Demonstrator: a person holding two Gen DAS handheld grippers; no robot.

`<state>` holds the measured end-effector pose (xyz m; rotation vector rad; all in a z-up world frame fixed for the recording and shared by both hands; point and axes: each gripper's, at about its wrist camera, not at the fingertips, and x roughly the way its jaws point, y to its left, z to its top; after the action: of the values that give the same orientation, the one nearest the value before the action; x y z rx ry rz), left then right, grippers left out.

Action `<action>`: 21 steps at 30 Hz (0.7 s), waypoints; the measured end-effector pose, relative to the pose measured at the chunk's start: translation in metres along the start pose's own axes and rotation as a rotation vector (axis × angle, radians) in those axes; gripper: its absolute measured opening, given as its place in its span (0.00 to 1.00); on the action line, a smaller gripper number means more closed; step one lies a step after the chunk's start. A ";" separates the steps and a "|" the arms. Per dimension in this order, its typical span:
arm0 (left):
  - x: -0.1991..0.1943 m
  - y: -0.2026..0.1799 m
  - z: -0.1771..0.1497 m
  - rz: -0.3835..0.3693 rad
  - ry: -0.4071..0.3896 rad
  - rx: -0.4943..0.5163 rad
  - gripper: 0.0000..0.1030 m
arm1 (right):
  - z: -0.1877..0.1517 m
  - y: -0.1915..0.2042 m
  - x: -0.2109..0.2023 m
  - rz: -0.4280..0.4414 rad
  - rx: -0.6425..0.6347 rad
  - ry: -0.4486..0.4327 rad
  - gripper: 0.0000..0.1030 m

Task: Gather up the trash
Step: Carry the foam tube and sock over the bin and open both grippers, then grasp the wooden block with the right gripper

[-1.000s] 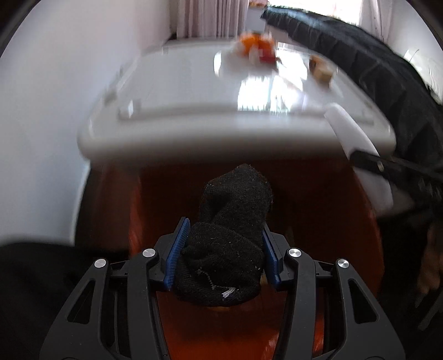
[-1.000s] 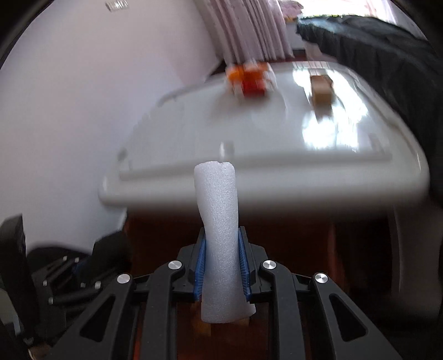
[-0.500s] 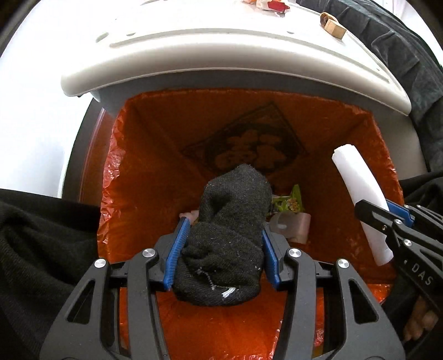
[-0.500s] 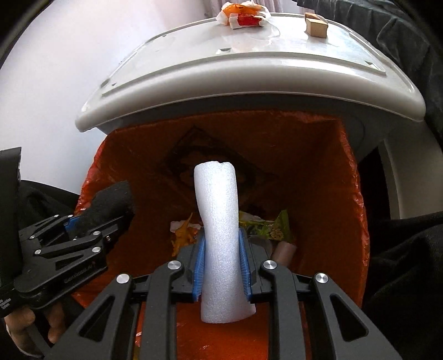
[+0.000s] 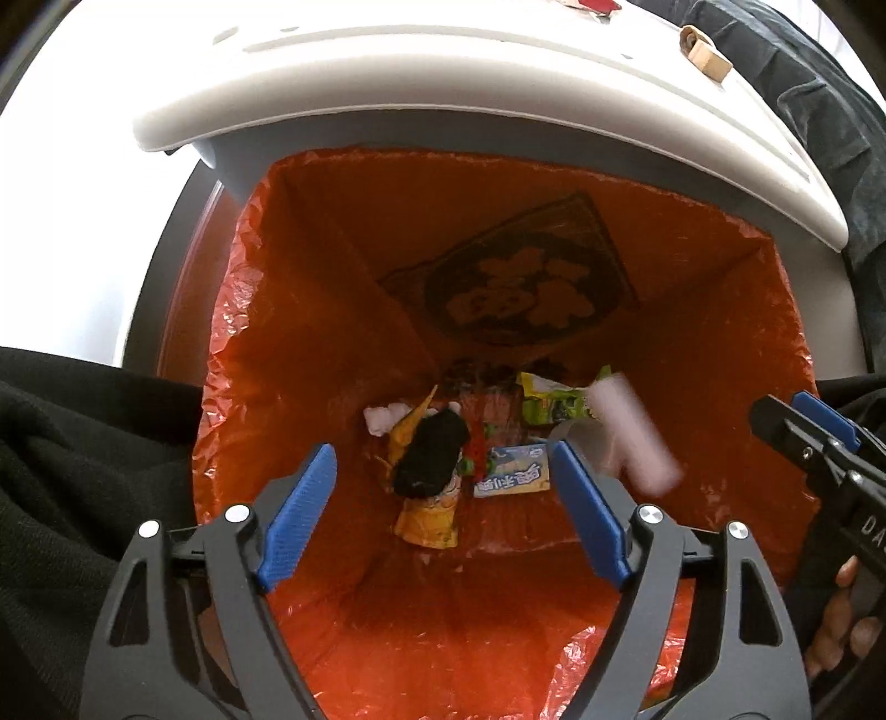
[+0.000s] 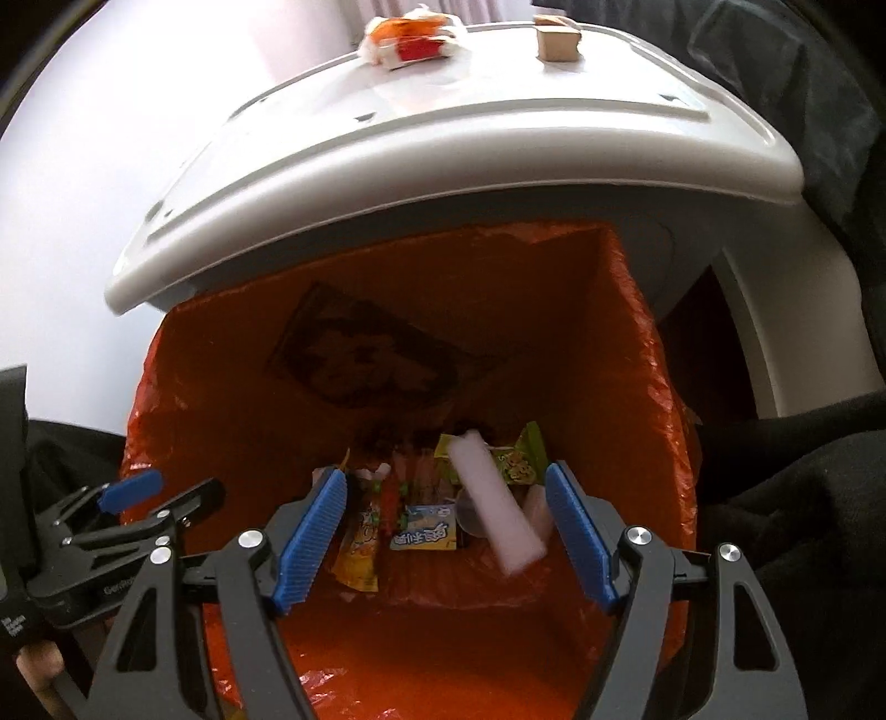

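Both grippers hang over a bin lined with an orange bag (image 5: 310, 310), also in the right wrist view (image 6: 637, 343). My left gripper (image 5: 443, 509) is open and empty. A black sock (image 5: 432, 454) lies on wrappers at the bin's bottom. My right gripper (image 6: 446, 534) is open and empty; it also shows at the right of the left wrist view (image 5: 814, 443). A white foam tube (image 6: 495, 498) is blurred, in the air inside the bin, also in the left wrist view (image 5: 631, 432).
The white table (image 6: 443, 144) overhangs the bin's far side; on it lie crumpled orange and red trash (image 6: 410, 41) and a small brown block (image 6: 556, 36). Snack wrappers (image 5: 509, 476) lie at the bin's bottom. Dark cloth (image 5: 83, 443) lies at both sides.
Both grippers have opened. The black sock has dropped from the left gripper to the bin's bottom. The foam tube has left the right gripper and is falling into the bin.
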<state>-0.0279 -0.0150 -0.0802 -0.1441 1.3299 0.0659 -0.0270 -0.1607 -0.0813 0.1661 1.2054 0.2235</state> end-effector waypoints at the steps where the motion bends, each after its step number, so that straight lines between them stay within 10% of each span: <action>1: 0.000 0.000 0.000 0.001 0.001 0.000 0.76 | 0.000 -0.001 0.000 0.001 0.006 0.001 0.71; 10: -0.004 -0.001 0.000 -0.019 -0.014 -0.008 0.76 | 0.019 -0.017 -0.014 0.060 0.083 -0.012 0.71; 21: -0.014 -0.010 0.006 -0.062 -0.102 0.030 0.76 | 0.169 -0.058 -0.040 0.053 0.115 -0.160 0.71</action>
<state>-0.0240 -0.0237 -0.0642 -0.1546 1.2236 0.0014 0.1221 -0.2281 -0.0004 0.3114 1.0556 0.1836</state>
